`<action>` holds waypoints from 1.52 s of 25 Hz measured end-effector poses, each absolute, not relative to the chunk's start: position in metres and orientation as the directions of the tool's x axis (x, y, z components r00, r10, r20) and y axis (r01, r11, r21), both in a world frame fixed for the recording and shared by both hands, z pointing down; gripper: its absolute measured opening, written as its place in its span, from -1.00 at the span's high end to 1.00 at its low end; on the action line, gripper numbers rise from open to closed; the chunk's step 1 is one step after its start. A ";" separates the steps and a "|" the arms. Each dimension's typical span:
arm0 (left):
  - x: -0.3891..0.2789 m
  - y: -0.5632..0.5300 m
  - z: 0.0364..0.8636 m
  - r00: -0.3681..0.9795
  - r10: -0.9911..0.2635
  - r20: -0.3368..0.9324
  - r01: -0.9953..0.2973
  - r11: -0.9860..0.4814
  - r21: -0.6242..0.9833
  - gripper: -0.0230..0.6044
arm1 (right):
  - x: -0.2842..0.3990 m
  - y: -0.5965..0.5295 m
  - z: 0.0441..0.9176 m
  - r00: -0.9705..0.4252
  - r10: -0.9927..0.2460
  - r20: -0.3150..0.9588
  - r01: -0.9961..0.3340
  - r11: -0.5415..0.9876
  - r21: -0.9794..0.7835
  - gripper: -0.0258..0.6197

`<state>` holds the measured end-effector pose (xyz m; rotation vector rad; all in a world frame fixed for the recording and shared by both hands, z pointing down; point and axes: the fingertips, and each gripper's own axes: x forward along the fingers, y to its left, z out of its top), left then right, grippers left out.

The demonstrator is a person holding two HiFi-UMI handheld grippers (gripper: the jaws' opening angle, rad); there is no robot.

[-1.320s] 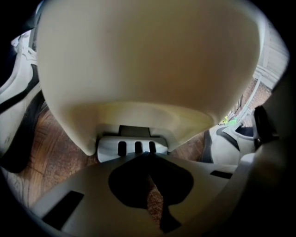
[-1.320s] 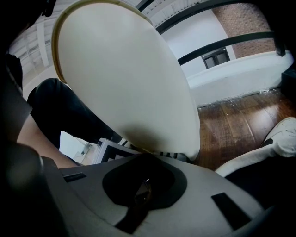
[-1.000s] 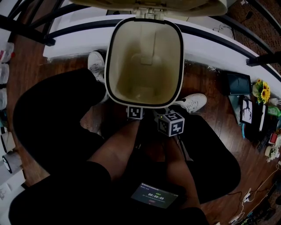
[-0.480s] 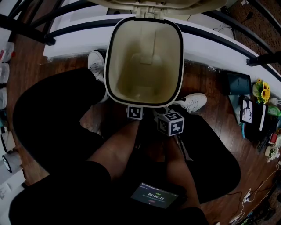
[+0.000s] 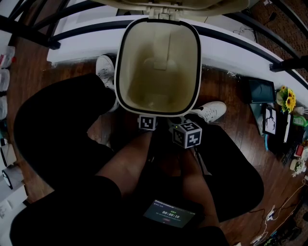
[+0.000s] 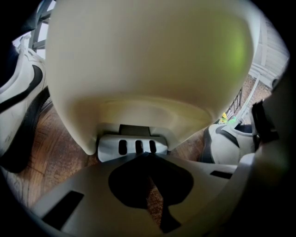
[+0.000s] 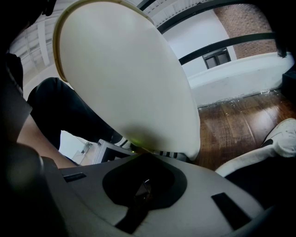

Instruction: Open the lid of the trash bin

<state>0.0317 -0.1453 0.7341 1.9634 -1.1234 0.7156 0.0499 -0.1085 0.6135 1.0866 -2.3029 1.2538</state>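
1. The person's black-trousered legs [image 5: 57,129] filled the near half of the head view, spread to either side over a dark wooden floor [image 5: 231,96].
2. The trash bin [image 5: 144,57] stood between the knees on the far side. Its cream inside was bare and its black rim was fully exposed.
3. Its lid [image 5: 216,7] was swung up at the bin's far edge, so the bin was open.
4. The left gripper [image 6: 147,156] sat low at the bin's near base. Its jaws were closed together with nothing between them, and their tips were right at the grey foot pedal [image 6: 133,147].
5. The right gripper [image 7: 144,155] was just right of it, facing the bin's outer wall. Its jaws were likewise pressed together on nothing.
6. One white shoe [image 5: 105,71] rested left of the bin and another white shoe [image 5: 210,111] rested at its near right.
7. A small lit screen [image 5: 169,214] lay nearest, between the forearms.
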 end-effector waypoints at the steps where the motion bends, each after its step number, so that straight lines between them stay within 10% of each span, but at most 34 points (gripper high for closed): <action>1: 0.032 -0.145 0.734 0.464 -0.467 0.753 -0.880 -0.337 0.333 0.82 | 0.050 -0.108 0.614 -0.667 -0.476 0.574 -0.740 0.332 -0.585 0.88; 38: 0.033 -0.148 0.715 0.507 -0.507 0.697 -0.859 -0.367 0.357 0.81 | 0.046 -0.108 0.612 -0.663 -0.481 0.573 -0.743 0.333 -0.580 0.88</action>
